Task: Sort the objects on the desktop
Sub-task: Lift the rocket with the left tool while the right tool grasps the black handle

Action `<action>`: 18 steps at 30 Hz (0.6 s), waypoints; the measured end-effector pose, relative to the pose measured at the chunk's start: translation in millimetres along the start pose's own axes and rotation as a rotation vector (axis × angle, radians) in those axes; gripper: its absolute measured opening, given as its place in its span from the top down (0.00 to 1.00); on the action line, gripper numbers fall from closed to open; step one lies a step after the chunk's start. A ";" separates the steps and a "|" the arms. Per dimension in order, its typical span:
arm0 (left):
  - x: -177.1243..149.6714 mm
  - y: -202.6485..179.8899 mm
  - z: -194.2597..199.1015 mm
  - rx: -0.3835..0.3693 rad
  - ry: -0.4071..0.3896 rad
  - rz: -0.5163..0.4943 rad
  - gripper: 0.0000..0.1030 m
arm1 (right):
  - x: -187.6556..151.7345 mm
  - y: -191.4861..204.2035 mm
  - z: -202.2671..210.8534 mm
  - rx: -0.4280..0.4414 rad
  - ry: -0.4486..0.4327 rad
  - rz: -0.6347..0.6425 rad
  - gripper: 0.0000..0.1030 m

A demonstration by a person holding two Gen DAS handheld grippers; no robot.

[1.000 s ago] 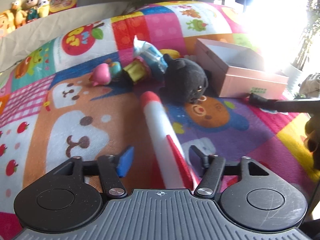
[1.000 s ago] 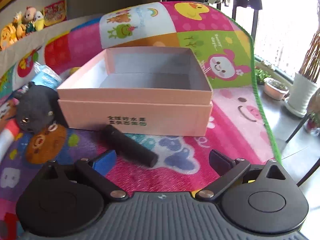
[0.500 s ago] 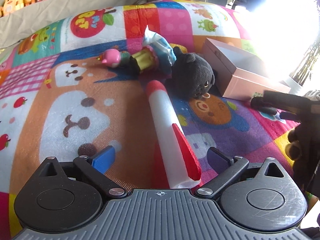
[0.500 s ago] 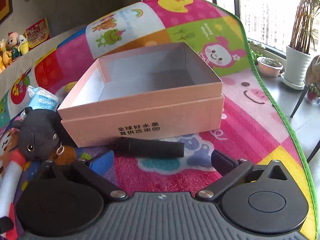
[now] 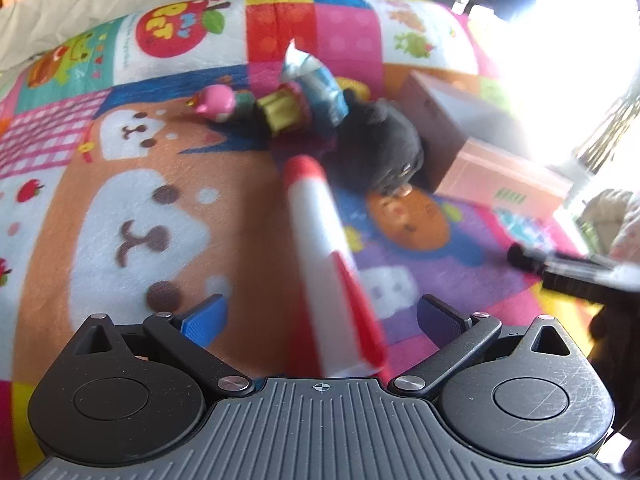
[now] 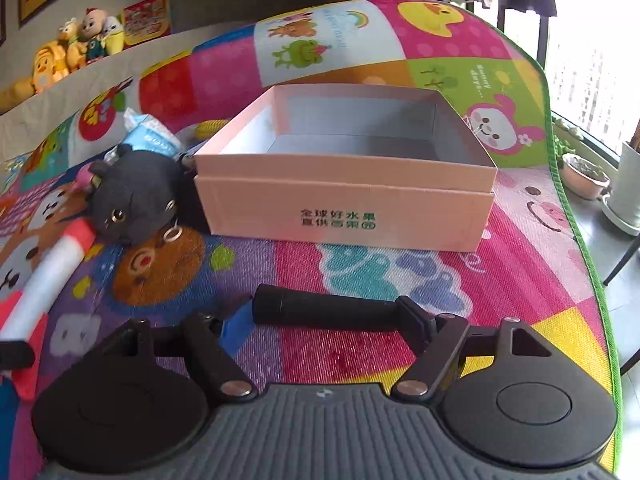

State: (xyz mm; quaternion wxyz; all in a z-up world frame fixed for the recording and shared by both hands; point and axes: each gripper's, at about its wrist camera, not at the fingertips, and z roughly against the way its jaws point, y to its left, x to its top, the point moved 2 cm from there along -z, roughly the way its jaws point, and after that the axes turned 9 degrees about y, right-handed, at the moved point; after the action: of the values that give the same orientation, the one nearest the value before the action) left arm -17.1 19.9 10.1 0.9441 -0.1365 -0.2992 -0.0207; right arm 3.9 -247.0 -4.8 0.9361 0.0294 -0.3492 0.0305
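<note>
My left gripper (image 5: 320,316) is open wide over a colourful play mat (image 5: 160,200). A white-and-red toy rocket (image 5: 316,232) lies loose between its fingers. My right gripper (image 6: 326,320) has a black cylinder (image 6: 328,312) crosswise between its fingers. Its jaws are closing, and a pad meets each end of the cylinder. An open pink box (image 6: 344,166) stands empty just beyond the cylinder. A black plush toy (image 6: 132,196) leans at the box's left corner. The left wrist view shows the cylinder (image 5: 524,258) at the right edge.
A pink-headed doll (image 5: 218,104) and a blue packet (image 5: 320,80) lie behind the plush. A yellow item (image 6: 212,125) peeks out left of the box. Soft toys (image 6: 60,60) line a back ledge. Plant pots (image 6: 584,176) stand on the floor past the mat's green right edge (image 6: 560,184).
The left jaws spread wide off the rocket, which now lies loose. The right jaws closed onto the black cylinder, which has come away from the foot of the box with the gripper.
</note>
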 end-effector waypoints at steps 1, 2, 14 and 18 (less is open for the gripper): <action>3.5 -4.8 2.1 0.002 -0.027 -0.015 0.03 | -3.1 -1.6 4.0 -0.005 -0.002 0.005 0.27; 6.7 -9.8 2.4 0.023 -0.046 -0.036 0.12 | -5.4 -2.9 7.3 -0.012 -0.007 0.006 0.27; -1.6 -29.3 -9.5 0.131 -0.009 -0.146 0.65 | -22.4 -9.4 54.2 0.003 -0.065 0.072 0.27; -15.7 -42.6 14.6 0.133 -0.033 -0.213 0.65 | -29.9 -11.5 82.0 0.003 -0.119 0.117 0.27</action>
State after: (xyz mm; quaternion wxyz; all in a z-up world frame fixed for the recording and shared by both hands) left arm -43.2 -17.8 23.0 0.9384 -0.0410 -0.3285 -0.0989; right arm -71.3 -265.8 37.0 0.9101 0.0123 -0.4055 0.0839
